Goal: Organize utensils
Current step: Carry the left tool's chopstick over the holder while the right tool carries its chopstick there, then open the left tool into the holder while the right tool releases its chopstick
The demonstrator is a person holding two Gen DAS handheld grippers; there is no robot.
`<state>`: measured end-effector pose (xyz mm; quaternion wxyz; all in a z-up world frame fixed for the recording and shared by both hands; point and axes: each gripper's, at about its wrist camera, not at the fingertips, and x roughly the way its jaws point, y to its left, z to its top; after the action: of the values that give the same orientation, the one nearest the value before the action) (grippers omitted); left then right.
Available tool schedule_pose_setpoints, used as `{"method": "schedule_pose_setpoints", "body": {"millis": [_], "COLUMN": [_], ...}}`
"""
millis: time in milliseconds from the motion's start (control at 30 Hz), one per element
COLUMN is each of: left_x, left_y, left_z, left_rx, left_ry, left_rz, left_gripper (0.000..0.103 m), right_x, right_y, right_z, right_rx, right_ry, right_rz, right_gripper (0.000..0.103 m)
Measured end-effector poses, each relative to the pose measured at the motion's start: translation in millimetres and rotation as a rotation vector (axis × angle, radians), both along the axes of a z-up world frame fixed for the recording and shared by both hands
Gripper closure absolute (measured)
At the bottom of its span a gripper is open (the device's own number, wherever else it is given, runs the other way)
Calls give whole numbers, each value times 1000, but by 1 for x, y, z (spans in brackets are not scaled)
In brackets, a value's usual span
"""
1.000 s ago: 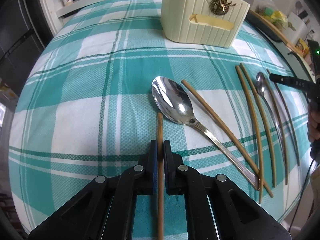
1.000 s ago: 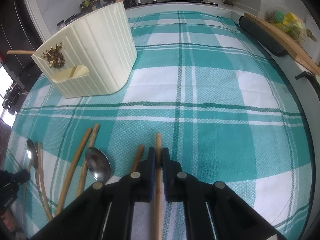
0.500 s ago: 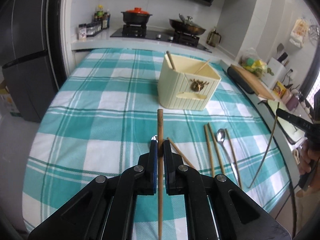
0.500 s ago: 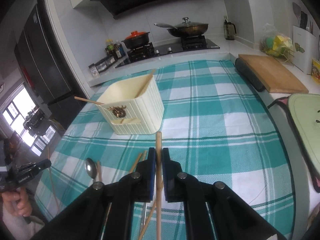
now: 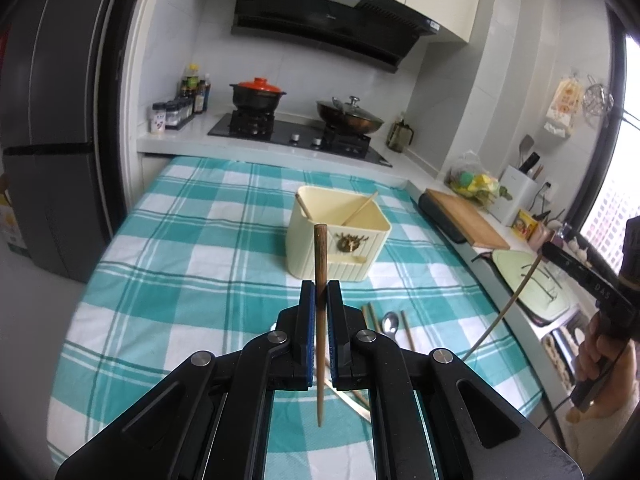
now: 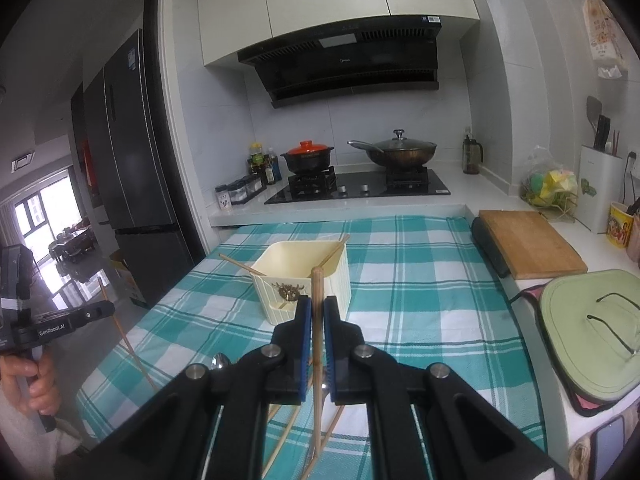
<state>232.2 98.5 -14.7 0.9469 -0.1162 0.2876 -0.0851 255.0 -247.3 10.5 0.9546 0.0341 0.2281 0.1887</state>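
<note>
My left gripper (image 5: 319,292) is shut on a dark brown chopstick (image 5: 320,264) that points up and away, high over the checked tablecloth (image 5: 192,272). Ahead of it stands the cream utensil holder (image 5: 340,240) with two chopsticks leaning inside. My right gripper (image 6: 317,308) is shut on a lighter wooden chopstick (image 6: 317,292), also raised, with the same utensil holder (image 6: 304,276) just beyond it. A spoon (image 5: 390,322) and loose chopsticks (image 5: 370,316) lie on the cloth below. The right gripper (image 5: 584,280) shows at the edge of the left wrist view, the left gripper (image 6: 72,318) at the edge of the right wrist view.
A stove with a red-lidded pot (image 5: 258,94) and a wok (image 5: 350,116) lines the far counter. A wooden cutting board (image 6: 528,242) and a green mat (image 6: 592,316) sit right of the table. A dark fridge (image 5: 52,120) stands on the left.
Both grippers have risen from the cloth with their chopsticks and tilted up, so the view went from the tabletop to the whole kitchen. The holder now looks farther off.
</note>
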Motion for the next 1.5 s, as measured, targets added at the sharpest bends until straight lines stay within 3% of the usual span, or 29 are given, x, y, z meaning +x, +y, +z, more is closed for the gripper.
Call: {"method": "schedule_pose_setpoints", "body": {"millis": [300,500,700,867,1000,1133,1367,1500], "left_x": [22,48,97,152,196,239,293,307], "left_y": [-3,-10,-22,-26,-33,-39,-46,-50], "left_z": [30,68,109,124,114,82,14,-9], "left_rx": [-36,-62,-50,-62,-47,-39,-8,13], "left_ry": [-22,-72,-155,-195,-192,-109,87,163], "left_rz": [-38,-71,-58,-1,48,65,44,40], "left_gripper": [99,99,99,99,99,99,99,99], "right_x": [6,24,58,96,132,176,258,283], "right_y": [1,2,18,40,61,80,100,102], "right_z": [7,22,51,77,85,68,-6,-37], "right_rx": [4,10,-7,26,51,34,-28,-39], "right_ry": [-12,-32,-99,-180,-234,-228,67,200], "right_rz": [7,6,18,42,51,42,53,40], "right_gripper": [97,97,97,97,97,97,97,96]}}
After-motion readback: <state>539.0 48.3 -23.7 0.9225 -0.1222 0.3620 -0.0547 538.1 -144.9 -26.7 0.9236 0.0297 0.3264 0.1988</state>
